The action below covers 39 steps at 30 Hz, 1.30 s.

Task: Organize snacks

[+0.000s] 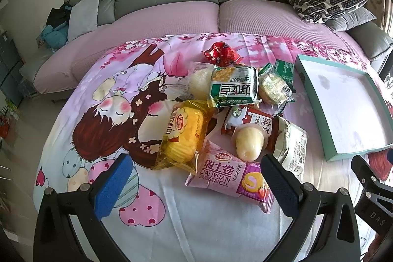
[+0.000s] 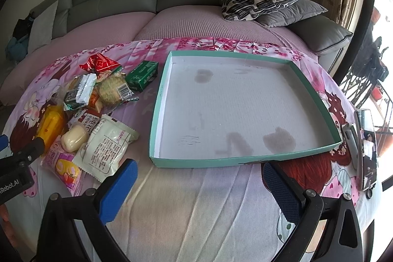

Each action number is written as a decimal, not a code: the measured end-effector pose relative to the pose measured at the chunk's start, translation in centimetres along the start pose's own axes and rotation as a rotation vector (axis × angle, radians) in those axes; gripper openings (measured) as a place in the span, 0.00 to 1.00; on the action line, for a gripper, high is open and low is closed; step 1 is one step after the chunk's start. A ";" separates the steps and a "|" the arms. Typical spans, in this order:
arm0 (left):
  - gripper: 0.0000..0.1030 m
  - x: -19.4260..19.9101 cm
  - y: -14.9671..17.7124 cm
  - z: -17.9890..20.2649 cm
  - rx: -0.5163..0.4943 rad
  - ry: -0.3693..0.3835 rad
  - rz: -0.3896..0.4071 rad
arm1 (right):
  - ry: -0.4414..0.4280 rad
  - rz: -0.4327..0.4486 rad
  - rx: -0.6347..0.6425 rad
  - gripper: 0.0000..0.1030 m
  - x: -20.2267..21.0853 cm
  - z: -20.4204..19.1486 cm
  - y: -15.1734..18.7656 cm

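In the left wrist view, the left tongs (image 1: 194,190) were held wide apart and empty, low over the cartoon-printed cloth (image 1: 98,100) spread on the counter. A loose pile of snacks (image 1: 231,109) lay just ahead of them: a pink roll pack (image 1: 228,176) nearest, partly between the fingers, a yellow cake pack (image 1: 184,136) to its left, a jelly cup (image 1: 248,141) behind it, a green cracker pack (image 1: 233,85) and a red pack (image 1: 221,53) farther off. The teal tray (image 1: 316,114) was seen to the right of the pile, apart from it.

In the right wrist view, the right tongs (image 2: 199,188) were likewise spread wide and empty, set just before the near wall of the tray (image 2: 157,119). Nothing had been placed in the tray; only dark stains were visible on its floor. A phone (image 2: 368,146) stood at the right edge.

The sorting was judged not yet begun, with the first pick in hand. The next move was judged to call for the left tongs to be lowered and closed on the roll pack, which would then be carried right into the tray. The slick wrapper could slip if it were pinched at an edge.
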<state>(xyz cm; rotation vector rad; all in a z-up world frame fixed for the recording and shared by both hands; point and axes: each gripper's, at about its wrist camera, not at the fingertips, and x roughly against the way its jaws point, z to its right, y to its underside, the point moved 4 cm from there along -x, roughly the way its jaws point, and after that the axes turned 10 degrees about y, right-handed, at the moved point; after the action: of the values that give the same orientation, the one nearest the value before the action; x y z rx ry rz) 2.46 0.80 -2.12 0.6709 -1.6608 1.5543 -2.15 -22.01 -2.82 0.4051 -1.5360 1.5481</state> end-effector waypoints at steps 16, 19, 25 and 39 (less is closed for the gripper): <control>1.00 0.1 0.1 -5.5 0.181 0.022 -0.007 | -0.220 0.047 0.082 1.00 1.9 -7.2 -0.5; 1.00 -1.2 0.6 -5.1 0.194 0.055 -0.053 | -0.249 0.031 0.122 1.00 1.4 -9.0 -0.1; 1.00 -3.7 0.6 -2.6 0.207 0.171 -0.130 | -0.216 -0.024 0.137 1.00 0.1 -9.5 0.7; 1.00 -7.2 2.2 -0.7 0.243 0.222 -0.271 | -0.161 -0.026 0.111 1.00 0.1 -6.8 0.5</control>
<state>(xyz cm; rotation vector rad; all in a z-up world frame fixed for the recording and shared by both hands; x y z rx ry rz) 5.02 0.94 -9.25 0.7824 -1.1770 1.5805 -0.21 -15.66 -4.23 0.6235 -1.5632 1.6181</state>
